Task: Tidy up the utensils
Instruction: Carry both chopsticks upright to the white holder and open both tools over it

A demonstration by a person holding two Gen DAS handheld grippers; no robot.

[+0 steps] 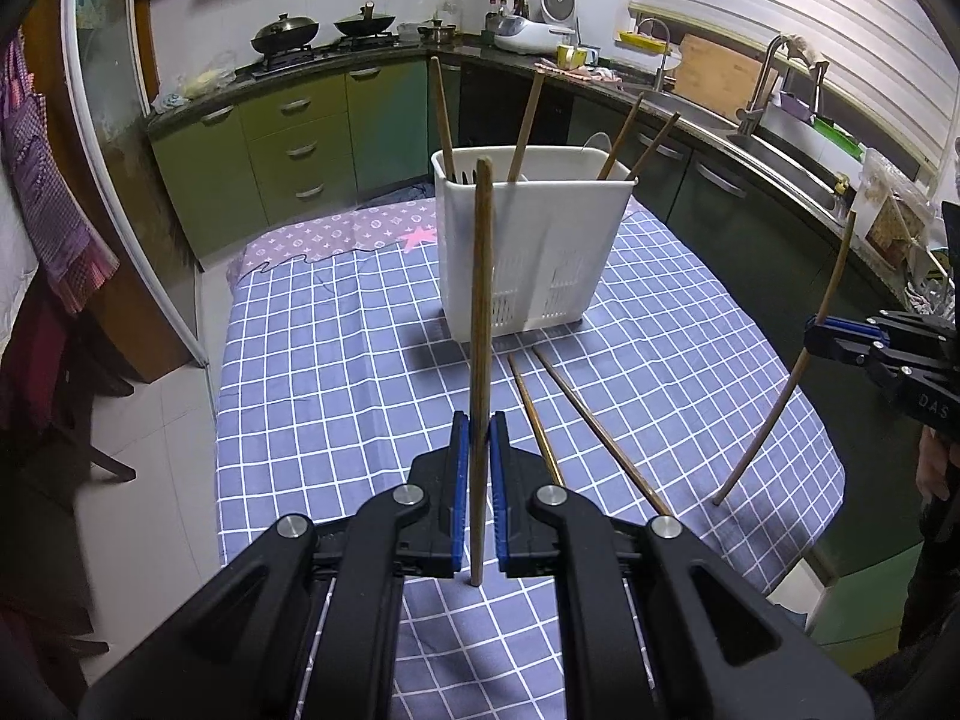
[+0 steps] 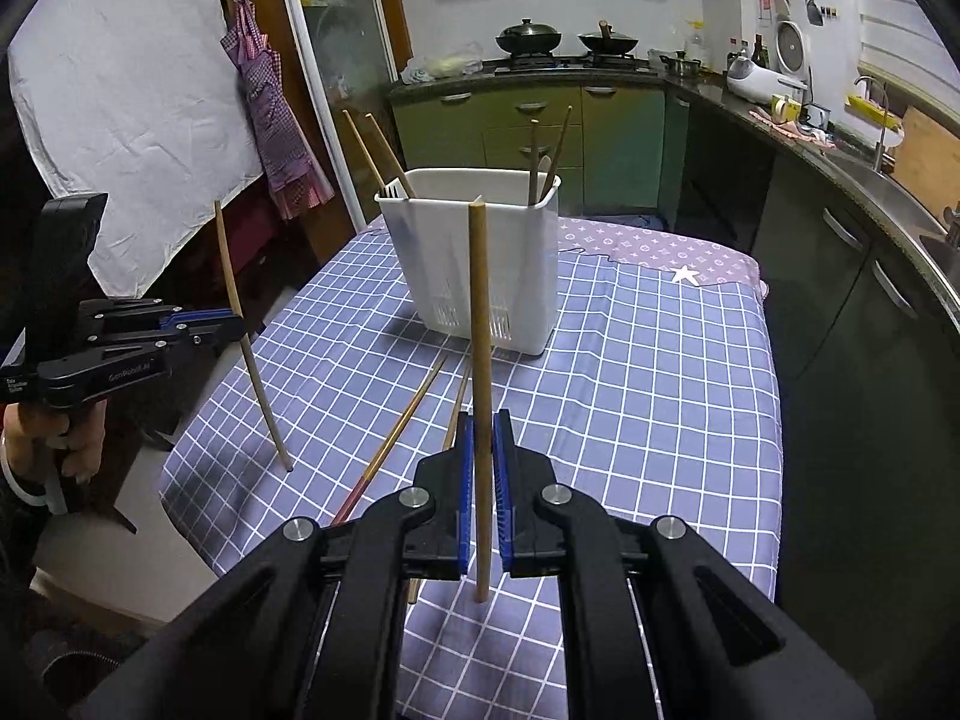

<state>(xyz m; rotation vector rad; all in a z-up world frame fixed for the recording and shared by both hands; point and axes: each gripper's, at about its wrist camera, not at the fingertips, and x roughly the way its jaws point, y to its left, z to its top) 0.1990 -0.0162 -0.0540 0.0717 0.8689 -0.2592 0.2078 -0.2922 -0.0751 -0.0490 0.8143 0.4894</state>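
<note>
Chopsticks: each hand-held gripper, left [image 1: 478,438] and right [image 2: 482,441], is clamped on one chopstick; lower both tips into the white holder [image 1: 528,240], probably its rear compartment.

Both tools share one build: the left gripper [image 1: 478,438] and the right gripper [image 2: 483,438] are matte black plastic linkages with round silver pivot pins at the joints and bright blue ribbed pads [image 2: 505,516] lining the inner faces of the fingers. At the left edge of the right wrist view, the left gripper shows a blocky black body with small pale lettering on its side, tiny silver screws, a blue strip and a pistol-style handle. At the right edge of the left wrist view, white letters mark the right gripper's black housing.
</note>
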